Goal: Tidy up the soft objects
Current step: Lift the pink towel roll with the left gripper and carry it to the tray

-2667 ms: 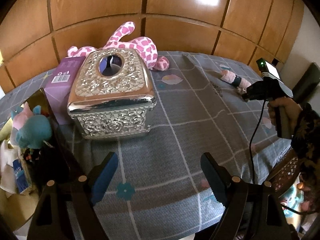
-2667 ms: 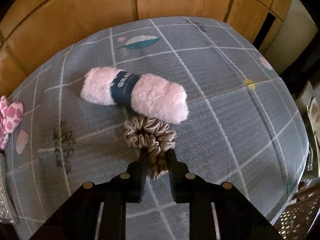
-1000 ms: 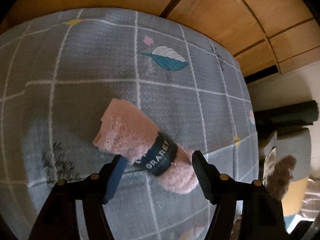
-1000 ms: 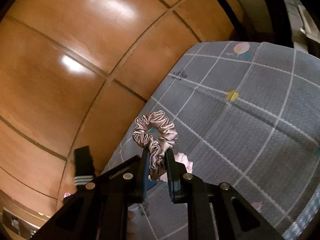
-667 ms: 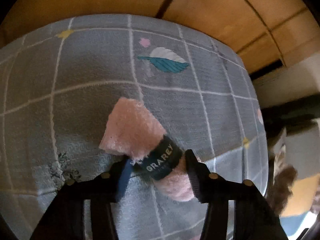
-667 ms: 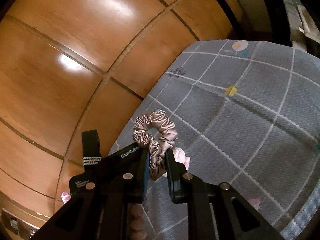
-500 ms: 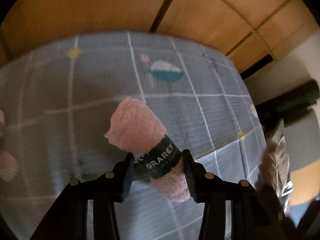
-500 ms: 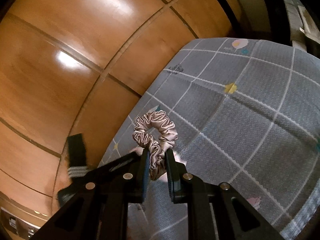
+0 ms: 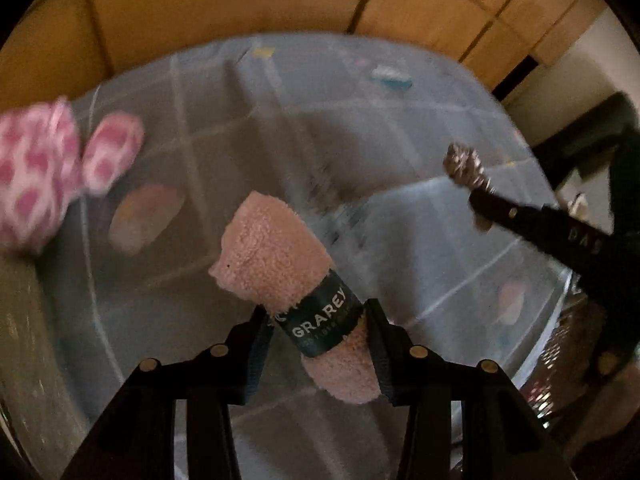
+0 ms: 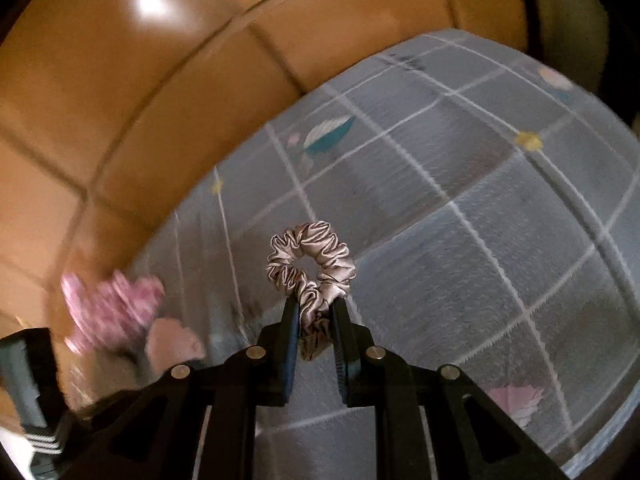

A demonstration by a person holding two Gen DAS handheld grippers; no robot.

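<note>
Both tongs are loaded rn, so this looks like the carry step, mid-air w/ stuff in each hand.

Left tongs (image 9: pixel 318 330) are closed down on the pink rolled towel (image 9: pixel 280 256), pinching it right at the dark "GRAREY" band (image 9: pixel 320 320). The roll sticks out fwd and up past the tips, and a shorter bit hangs back toward the cam. It looks lifted off the bed cover (image 9: pixel 208 160), not resting on it, tho the pic is blurry so can't swear to it.

Right tongs (image 10: pixel 314 320) are nearly shut on the beige satin scrunchie (image 10: pixel 310 264), gripping the bottom bunch, loop standing upright above the tips. You can see it from the left cam too, out on the right side, well apart from the towel.

Other stuff: pink spotted plush (image 9: pixel 48 176) lying at the left of the bed, smeared by motion blur. Wood panel headboard (image 10: pixel 120 60) behind.

Next move imo: bring both over to wherever the soft things get collected (can't see a bin or box in these pics, so no idea which spot), lower, then open the tongs one at a time. The scrunchie is slippery satin held by a thin fold, so I'd keep the squeeze firm and not swing it. The towel is bulky and gripped off-centre, so it might droop or twist on the way.
</note>
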